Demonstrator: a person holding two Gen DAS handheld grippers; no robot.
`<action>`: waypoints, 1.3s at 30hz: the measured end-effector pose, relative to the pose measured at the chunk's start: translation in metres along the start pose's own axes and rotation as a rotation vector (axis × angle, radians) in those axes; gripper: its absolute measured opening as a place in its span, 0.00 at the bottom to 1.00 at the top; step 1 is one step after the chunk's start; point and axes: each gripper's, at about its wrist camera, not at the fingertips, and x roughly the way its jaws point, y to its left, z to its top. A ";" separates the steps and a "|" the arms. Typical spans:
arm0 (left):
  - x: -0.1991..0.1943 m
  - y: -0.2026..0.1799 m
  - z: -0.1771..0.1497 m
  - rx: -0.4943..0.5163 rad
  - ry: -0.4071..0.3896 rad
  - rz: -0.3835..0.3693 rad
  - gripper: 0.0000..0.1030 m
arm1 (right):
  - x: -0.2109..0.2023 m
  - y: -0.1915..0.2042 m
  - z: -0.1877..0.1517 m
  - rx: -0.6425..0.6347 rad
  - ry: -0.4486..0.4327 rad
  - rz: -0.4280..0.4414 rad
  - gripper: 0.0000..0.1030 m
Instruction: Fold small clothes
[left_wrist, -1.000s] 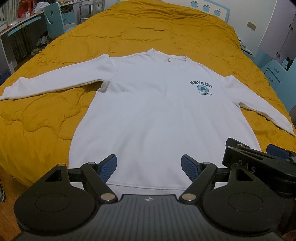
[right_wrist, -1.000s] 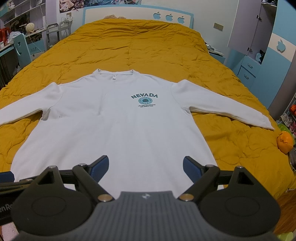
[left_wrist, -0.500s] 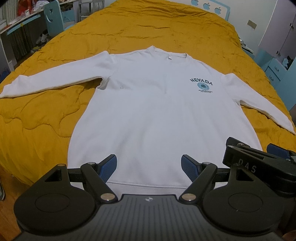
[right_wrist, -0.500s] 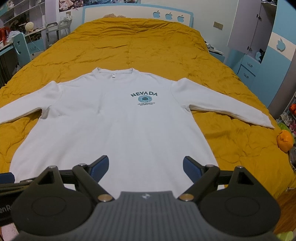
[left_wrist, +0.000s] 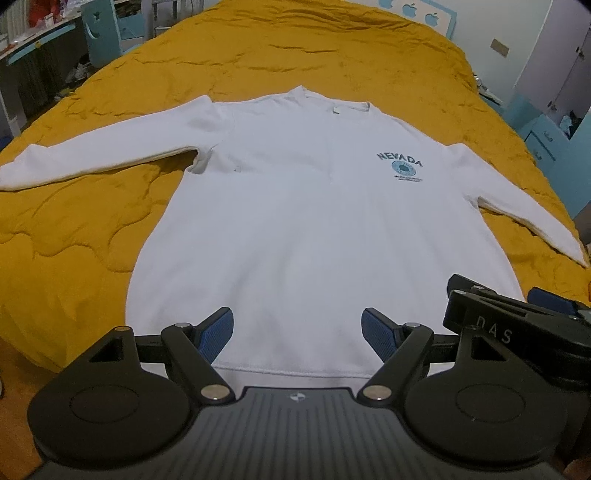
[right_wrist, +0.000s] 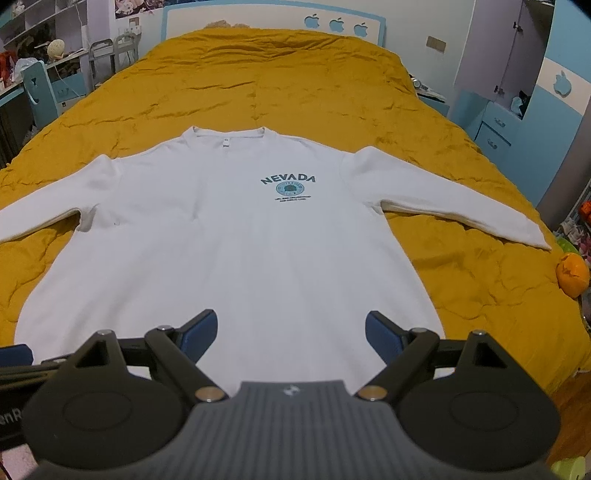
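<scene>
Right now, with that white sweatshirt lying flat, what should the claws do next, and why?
Probably lower both open claws, left claw and right claw, onto the sweatshirt hem: it lies spread flat, sleeves out, nothing gripped.

- white long-sleeve sweatshirt lying flat, front up, both sleeves spread out
- teal NEVADA print on the chest
- hem at the bed's near edge, collar toward the headboard
</scene>
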 end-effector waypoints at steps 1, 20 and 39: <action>-0.001 0.004 0.001 -0.015 -0.015 -0.015 0.89 | 0.001 0.000 0.001 0.003 -0.002 0.014 0.81; -0.017 0.269 0.029 -0.696 -0.484 -0.222 0.89 | 0.014 0.075 0.077 -0.020 -0.242 0.593 0.81; 0.082 0.425 0.046 -1.173 -0.602 -0.021 0.57 | 0.117 0.191 0.083 -0.089 0.025 0.713 0.81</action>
